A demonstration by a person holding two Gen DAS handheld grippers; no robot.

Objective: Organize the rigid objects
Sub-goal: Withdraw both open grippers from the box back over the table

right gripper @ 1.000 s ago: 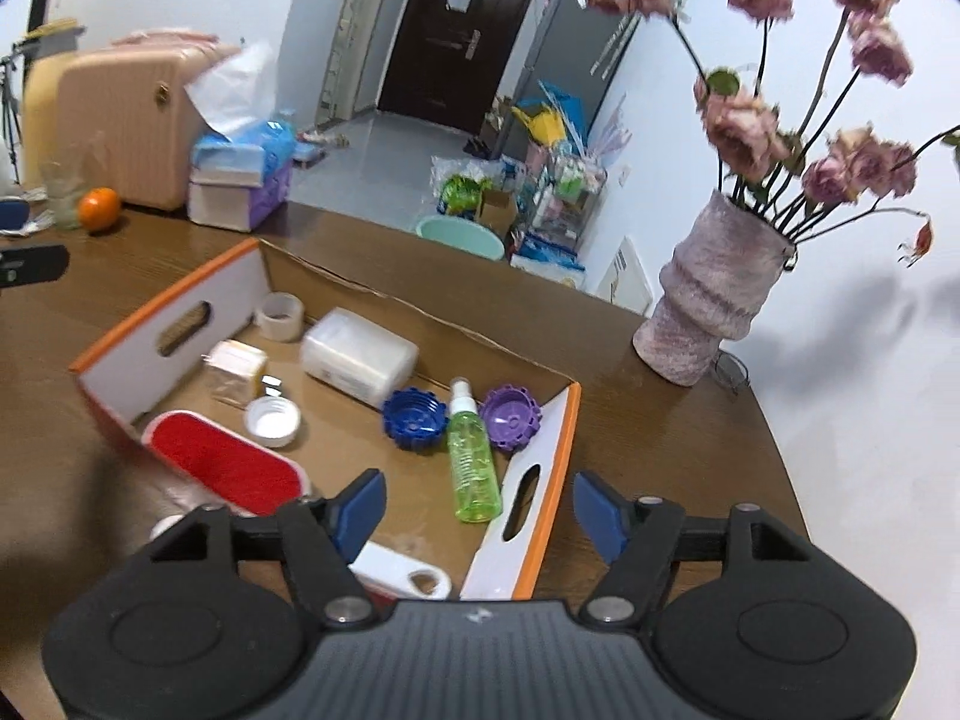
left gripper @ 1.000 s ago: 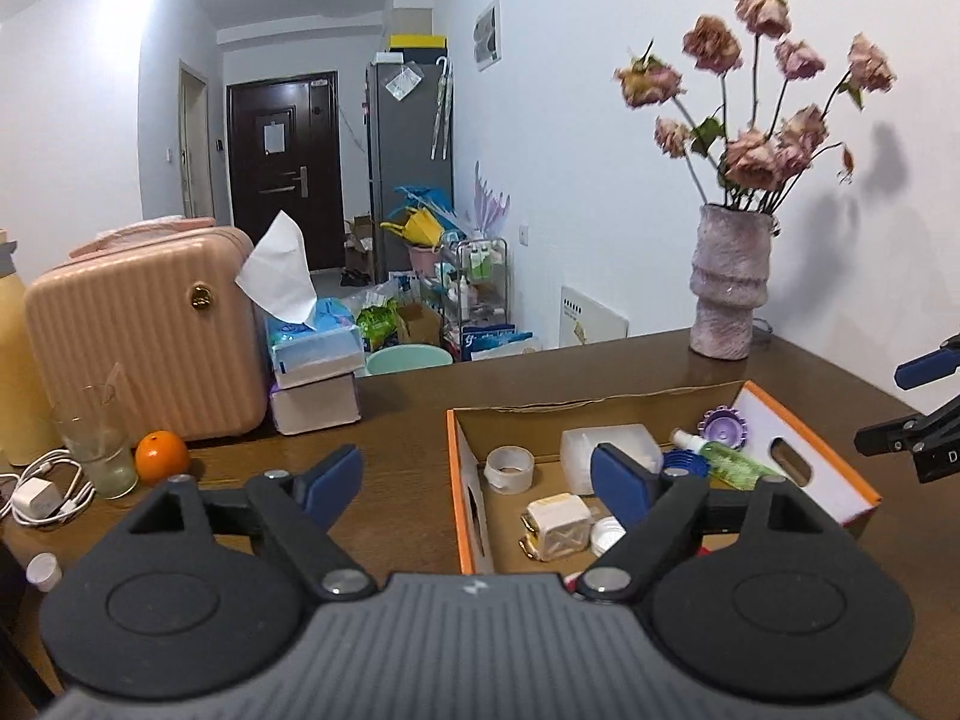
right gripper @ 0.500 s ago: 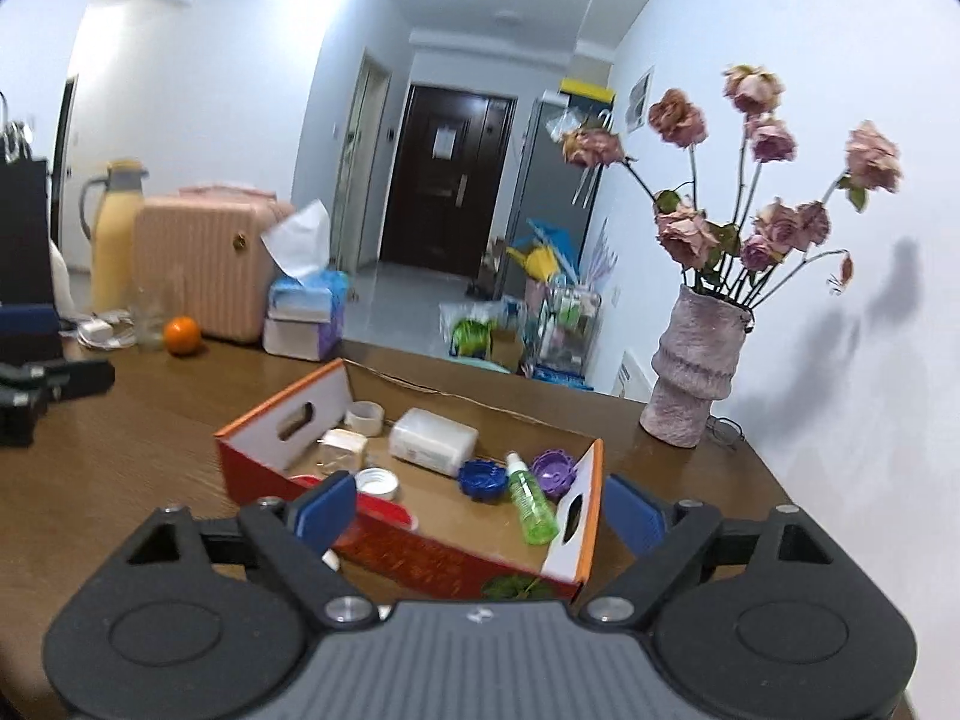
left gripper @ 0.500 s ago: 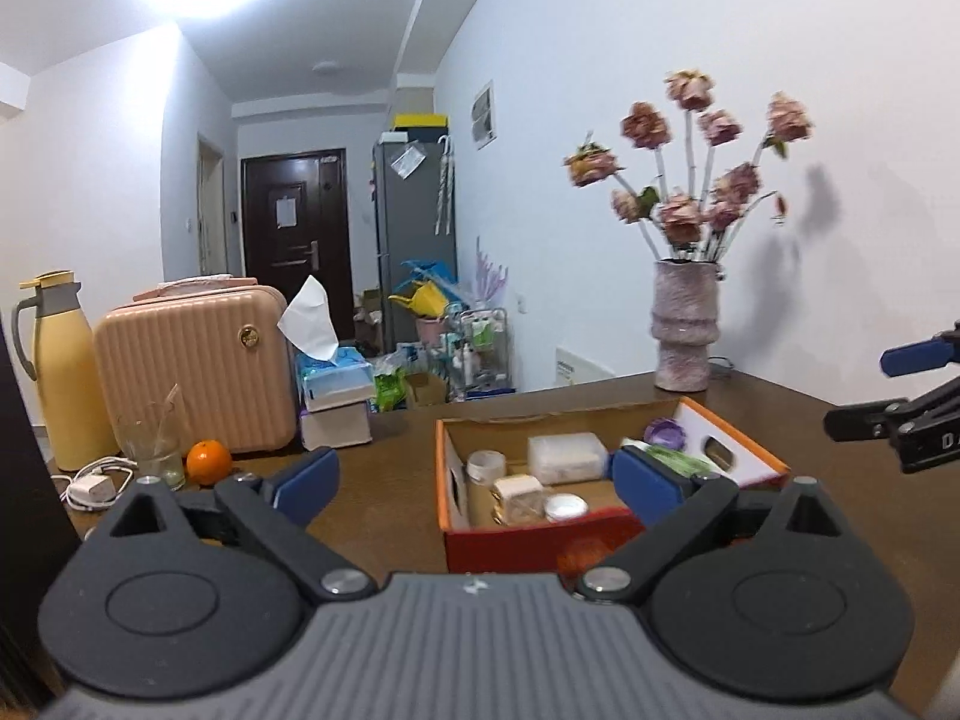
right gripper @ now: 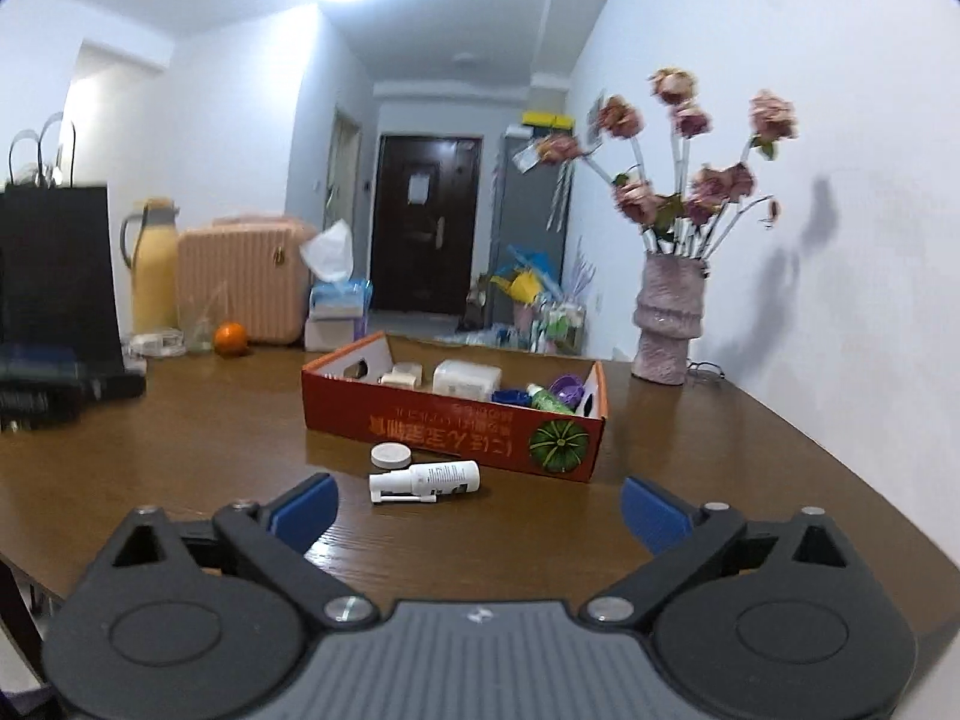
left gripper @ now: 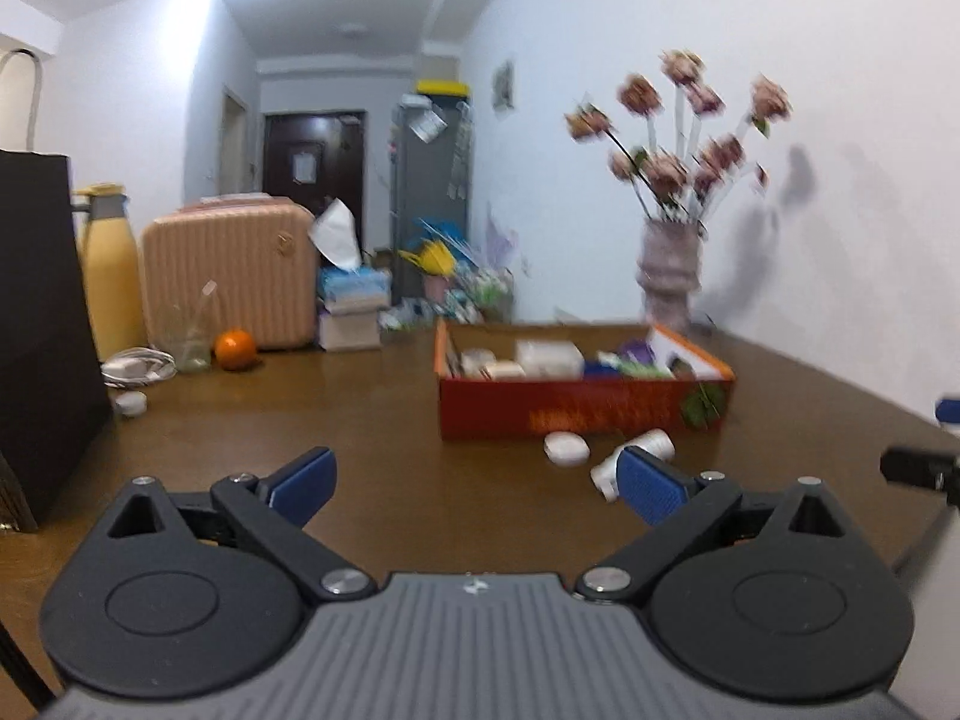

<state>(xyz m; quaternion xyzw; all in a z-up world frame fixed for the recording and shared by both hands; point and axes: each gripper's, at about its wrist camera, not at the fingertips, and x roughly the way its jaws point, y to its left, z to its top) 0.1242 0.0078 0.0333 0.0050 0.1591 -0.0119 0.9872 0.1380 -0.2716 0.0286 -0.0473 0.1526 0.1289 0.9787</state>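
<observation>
A white bottle (right gripper: 426,481) is being left lying on its side on the table (right gripper: 180,450), just before the near wall of the box (right gripper: 456,429), its long axis running crosswise to both grippers. The right gripper (right gripper: 479,507), jaws spread wide and empty, is judged nearer; the left gripper (left gripper: 477,483) is likewise being held open. The bottle's full length is being shown only in the right view; a cap (right gripper: 390,455) is lying beside it.

- Box (right gripper: 450,426) sits mid-worktop (right gripper: 180,450), small items inside.
- Round lid (right gripper: 390,455) and lying bottle (right gripper: 426,480) just near of it.
- Vase (right gripper: 667,324) far right.
- Orange (right gripper: 230,338) far left.
</observation>
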